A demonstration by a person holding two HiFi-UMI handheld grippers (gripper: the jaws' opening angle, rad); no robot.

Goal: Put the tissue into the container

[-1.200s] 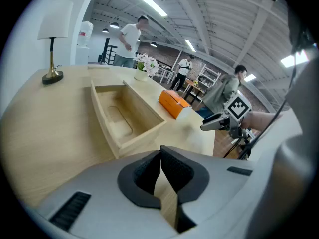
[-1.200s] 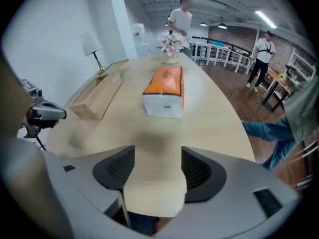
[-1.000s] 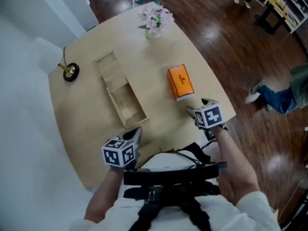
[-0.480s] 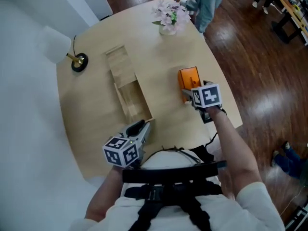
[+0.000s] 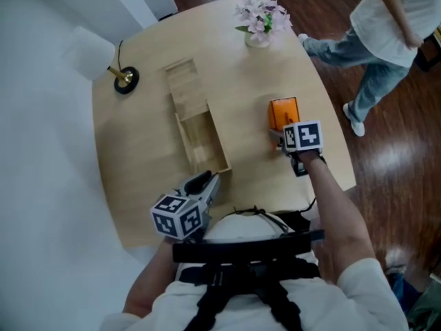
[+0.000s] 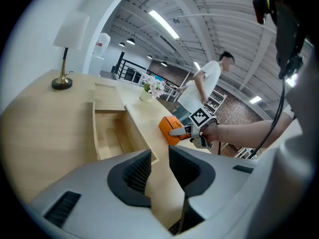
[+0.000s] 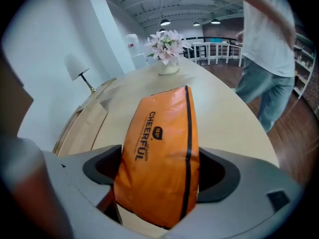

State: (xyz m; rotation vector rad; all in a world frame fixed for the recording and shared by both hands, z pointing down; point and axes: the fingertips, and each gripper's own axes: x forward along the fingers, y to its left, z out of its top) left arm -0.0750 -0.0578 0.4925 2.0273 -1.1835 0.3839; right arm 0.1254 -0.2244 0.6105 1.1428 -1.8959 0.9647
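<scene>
Orange tissue pack (image 7: 159, 148) flat on table (image 5: 145, 150), at 3 o'clock of wooden container (image 5: 203, 142), well apart.
- Astride pack's near end: right gripper (image 5: 281, 138), jaws just been opening, now wide, not clamped.
- At 6 o'clock of container: left gripper (image 6: 159, 166), jaws just been opening, narrow gap, empty.
- Risks: end-only pinch lets soft pack sag or slip. Nudge could slide it toward table edge at 3 o'clock.

An orange pack (image 5: 284, 112) lies on the table (image 5: 134, 154), right of an open wooden box (image 5: 200, 141). The right gripper (image 5: 282, 136) is at the pack's near end; the left gripper (image 5: 207, 183) hovers by the box's near end.
</scene>
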